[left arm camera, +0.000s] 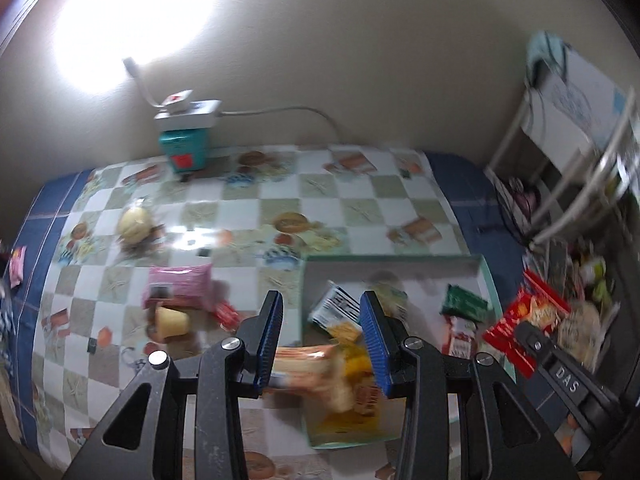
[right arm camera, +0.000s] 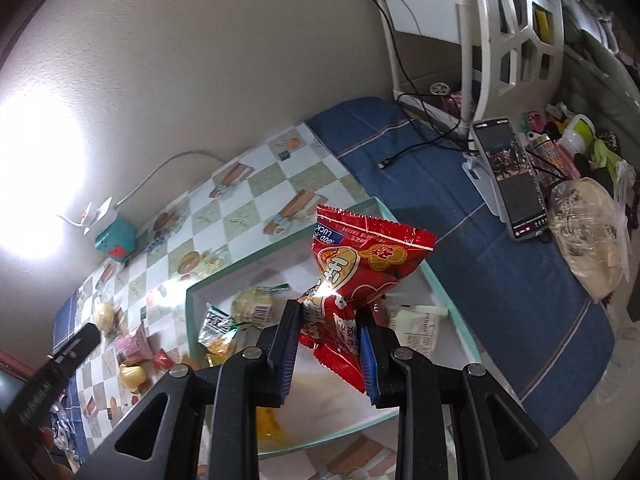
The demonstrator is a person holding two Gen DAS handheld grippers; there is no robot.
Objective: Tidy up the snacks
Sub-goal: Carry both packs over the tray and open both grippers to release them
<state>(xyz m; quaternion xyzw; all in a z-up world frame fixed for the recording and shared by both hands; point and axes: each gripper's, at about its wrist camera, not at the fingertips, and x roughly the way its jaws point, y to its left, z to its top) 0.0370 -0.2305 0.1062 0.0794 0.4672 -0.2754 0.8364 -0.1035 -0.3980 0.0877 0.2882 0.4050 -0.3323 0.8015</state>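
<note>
Red snack packet (right arm camera: 360,276), light and crinkly, is pinched mid-body by right hand-held gripper (right arm camera: 330,354); left hand-held gripper (left arm camera: 320,340) is spread.

In the left wrist view the orange packet (left arm camera: 320,364) is smeared by motion, its print unreadable, and the jaws cover both its sides. The white rack (left arm camera: 580,184) at the right is blurred too. In the right wrist view the red packet's (right arm camera: 360,264) lower end is hidden between the jaws, and the tray's (right arm camera: 452,300) near rim sits behind the gripper body.
</note>
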